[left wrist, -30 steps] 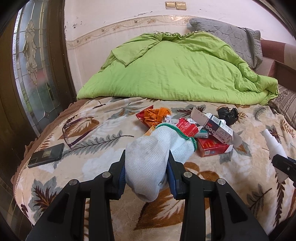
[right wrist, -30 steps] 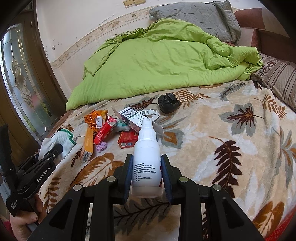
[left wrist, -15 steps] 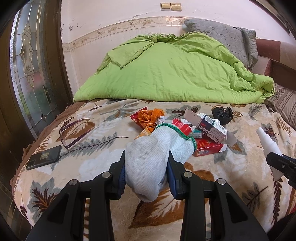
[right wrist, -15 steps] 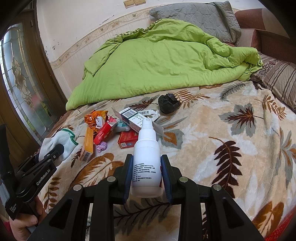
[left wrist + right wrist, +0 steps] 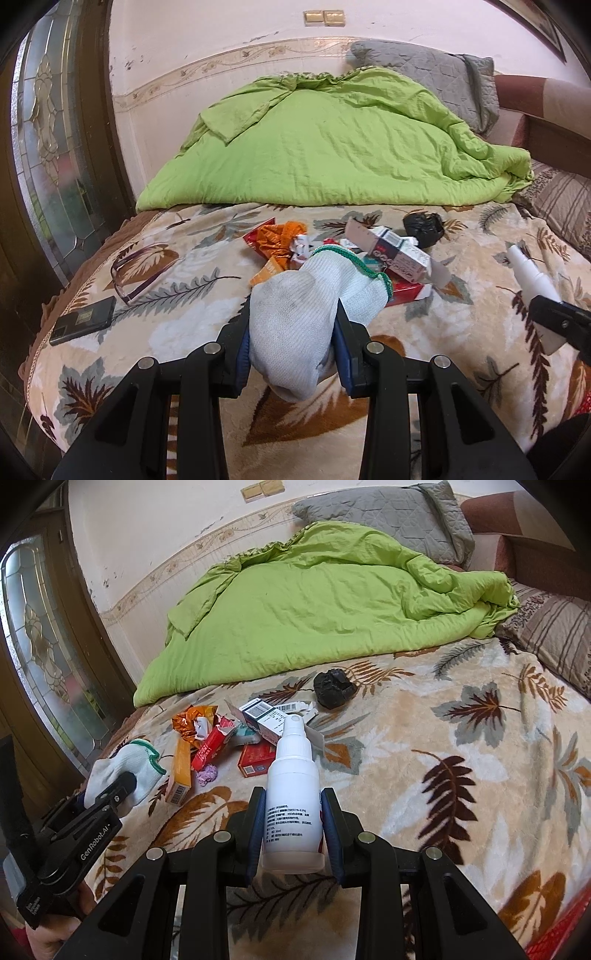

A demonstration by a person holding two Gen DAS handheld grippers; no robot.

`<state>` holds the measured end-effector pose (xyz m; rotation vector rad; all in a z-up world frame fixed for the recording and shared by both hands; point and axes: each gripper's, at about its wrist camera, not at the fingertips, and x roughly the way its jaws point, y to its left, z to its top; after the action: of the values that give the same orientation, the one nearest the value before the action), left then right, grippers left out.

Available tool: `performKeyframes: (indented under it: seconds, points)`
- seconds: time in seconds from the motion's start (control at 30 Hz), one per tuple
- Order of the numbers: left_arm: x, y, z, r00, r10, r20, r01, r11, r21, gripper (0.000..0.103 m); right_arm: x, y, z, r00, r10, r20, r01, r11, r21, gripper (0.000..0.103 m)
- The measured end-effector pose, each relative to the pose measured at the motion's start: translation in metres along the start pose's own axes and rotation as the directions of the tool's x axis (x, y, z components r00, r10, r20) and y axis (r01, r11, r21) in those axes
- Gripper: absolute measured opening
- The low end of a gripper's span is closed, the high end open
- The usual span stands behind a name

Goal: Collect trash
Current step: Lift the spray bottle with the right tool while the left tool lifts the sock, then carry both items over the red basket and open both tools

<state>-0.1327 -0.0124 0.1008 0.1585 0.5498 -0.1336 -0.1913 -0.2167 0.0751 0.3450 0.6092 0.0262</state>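
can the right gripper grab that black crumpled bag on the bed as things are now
Probably not yet: the right gripper is shut on the white spray bottle, so its jaws are taken. The path over the blanket to the black bag looks free.

A bed covered by a leaf-patterned blanket (image 5: 461, 746) carries a crumpled green quilt (image 5: 314, 602) at the far end, with a grey pillow (image 5: 388, 513) behind it. Mid-bed lie a heap of wrappers and boxes (image 5: 229, 738) and a black lump (image 5: 334, 688); glasses (image 5: 136, 273) and a phone (image 5: 83, 320) lie near the left edge
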Motion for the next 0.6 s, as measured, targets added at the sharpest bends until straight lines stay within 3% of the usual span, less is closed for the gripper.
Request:
performKeyframes:
  seconds: [0.17, 0.37, 0.43, 0.53, 0.6]
  points:
    - [-0.012, -0.015, -0.001, 0.999, -0.049, -0.005, 0.049, 0.998, 0.024, 0.036, -0.036, -0.014, -0.007, 0.999, -0.009, 0.036, 0.008, 1.0, 0.025, 0.032]
    - [-0.051, -0.057, 0.005, 0.98, -0.199, 0.01, 0.197, 0.975, 0.102, 0.036, -0.102, -0.04, -0.014, 0.996, -0.046, 0.074, 0.042, 0.997, 0.062, 0.032]
    - [-0.064, -0.076, 0.007, 0.962, -0.273, 0.006, 0.27, 0.954, 0.128, 0.036, -0.129, -0.055, -0.018, 0.992, -0.08, 0.094, 0.072, 0.994, 0.081, 0.032]
    - [-0.086, -0.11, 0.008, 0.918, -0.396, -0.018, 0.392, 0.901, 0.184, 0.036, -0.164, -0.081, -0.025, 0.985, -0.135, 0.11, 0.12, 0.984, 0.13, 0.032]
    - [-0.101, -0.139, 0.008, 0.87, -0.491, -0.049, 0.488, 0.842, 0.23, 0.036, -0.189, -0.103, -0.033, 0.974, -0.198, 0.113, 0.177, 0.968, 0.175, 0.032]
